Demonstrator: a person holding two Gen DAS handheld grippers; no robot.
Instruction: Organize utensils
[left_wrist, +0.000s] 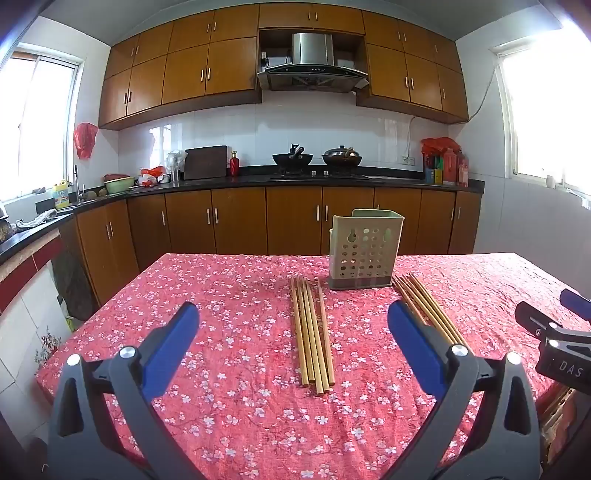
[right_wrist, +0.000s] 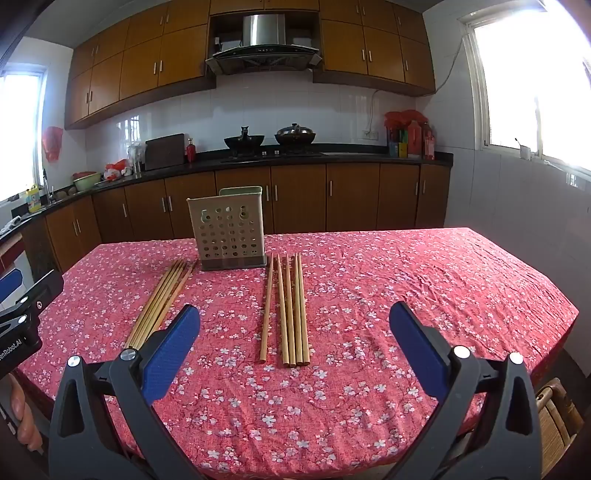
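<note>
Now, with each hand-held gripper (left_wrist: 293, 332) (right_wrist: 295, 332) spread wide and empty, we should pinch the chopsticks (left_wrist: 312, 332) on the table (left_wrist: 229, 295) mid-length before lifting them into the holder (left_wrist: 364, 249) just behind.

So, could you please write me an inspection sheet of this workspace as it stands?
Surface: table under a red floral cloth, wrinkled at the right.
Job's things: perforated holder upright at the far middle; left chopsticks and right chopsticks lie flat either side, none in the holder.
Clutter: nothing seen on the table.
Grippers: left gripper and right gripper, jaws wide apart, holding nothing, above the near edge.
Cables: one wall cord to a socket, far from the table.
Surroundings: kitchen counter with woks, bottles, bowls; chair at right.
</note>
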